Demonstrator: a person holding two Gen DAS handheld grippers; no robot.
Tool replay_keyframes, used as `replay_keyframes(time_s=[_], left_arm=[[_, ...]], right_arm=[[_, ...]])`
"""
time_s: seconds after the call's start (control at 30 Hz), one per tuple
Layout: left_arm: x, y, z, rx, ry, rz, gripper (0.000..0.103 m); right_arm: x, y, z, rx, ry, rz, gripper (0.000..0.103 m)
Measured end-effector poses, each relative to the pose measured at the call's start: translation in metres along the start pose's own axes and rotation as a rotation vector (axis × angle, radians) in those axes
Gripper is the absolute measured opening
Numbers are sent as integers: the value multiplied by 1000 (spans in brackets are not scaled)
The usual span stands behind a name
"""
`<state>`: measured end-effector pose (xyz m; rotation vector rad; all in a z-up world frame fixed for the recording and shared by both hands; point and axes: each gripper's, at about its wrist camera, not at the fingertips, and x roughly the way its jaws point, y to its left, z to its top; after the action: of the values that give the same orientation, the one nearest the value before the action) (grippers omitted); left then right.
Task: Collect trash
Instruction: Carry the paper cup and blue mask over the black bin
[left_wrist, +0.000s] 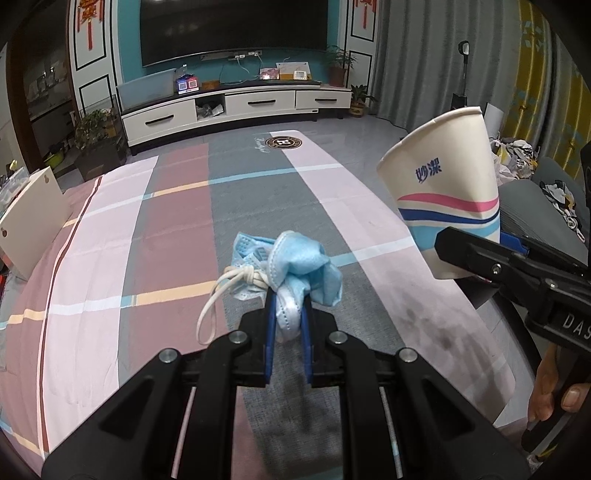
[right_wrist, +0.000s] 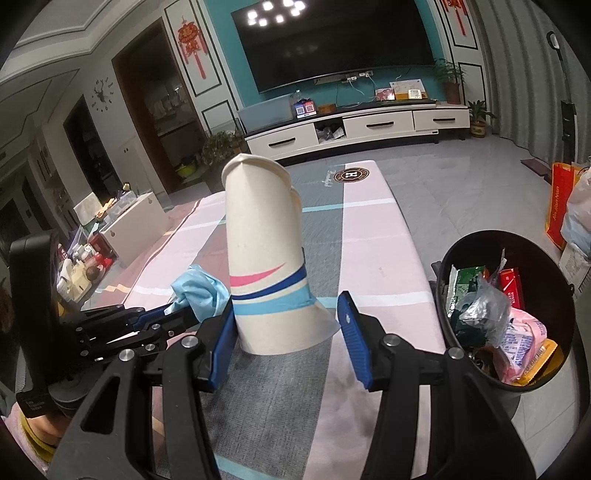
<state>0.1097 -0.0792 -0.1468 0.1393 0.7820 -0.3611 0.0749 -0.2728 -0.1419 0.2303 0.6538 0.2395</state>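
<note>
**A:** What are you carrying, and where is it?

**B:** My left gripper (left_wrist: 288, 306) is pinched on a crumpled blue mask (left_wrist: 295, 258), which it holds above the striped tablecloth (left_wrist: 177, 229). My right gripper (right_wrist: 286, 310) is clamped across the squashed base of a paper cup (right_wrist: 262, 236), with the cup's mouth pointing away from me. The trash bin (right_wrist: 439, 280) sits off the table's right edge, already heaped with wrappers.

**A:** Which one worries you?

**B:** The cup. One pad lies flat on its wall, but the other blue pad (right_wrist: 354, 332) meets only a flared corner of the crumpled bottom. I judge that hold thin (paper that is already creased gives way easily). A quick swing toward the bin could twist the cup out and drop it on the cloth or the floor.

**A:** And the mask?

**B:** The bite is on a fold of fabric and looks firm. The trouble is the ear loop (left_wrist: 210, 306), which dangles free to the left. It could catch on a finger at release, so the mask would hang there instead of dropping.

**A:** Anything at the bin itself?

**B:** It's full near the rim. A light cup landing on that pile could roll back out. My two grippers are also close together, so if both reach in at once they may knock each other.
</note>
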Motion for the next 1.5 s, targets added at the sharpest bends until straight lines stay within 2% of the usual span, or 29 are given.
replay_keyframes(time_s=[0.83, 1.5], left_arm=[[1, -40, 18, 75, -18, -27, 14], [13, -86, 29, 155, -27, -81, 14]], right_arm=[[-32, -29, 0, 71, -59, -33, 53], [-61, -75, -10, 157, -91, -98, 53]])
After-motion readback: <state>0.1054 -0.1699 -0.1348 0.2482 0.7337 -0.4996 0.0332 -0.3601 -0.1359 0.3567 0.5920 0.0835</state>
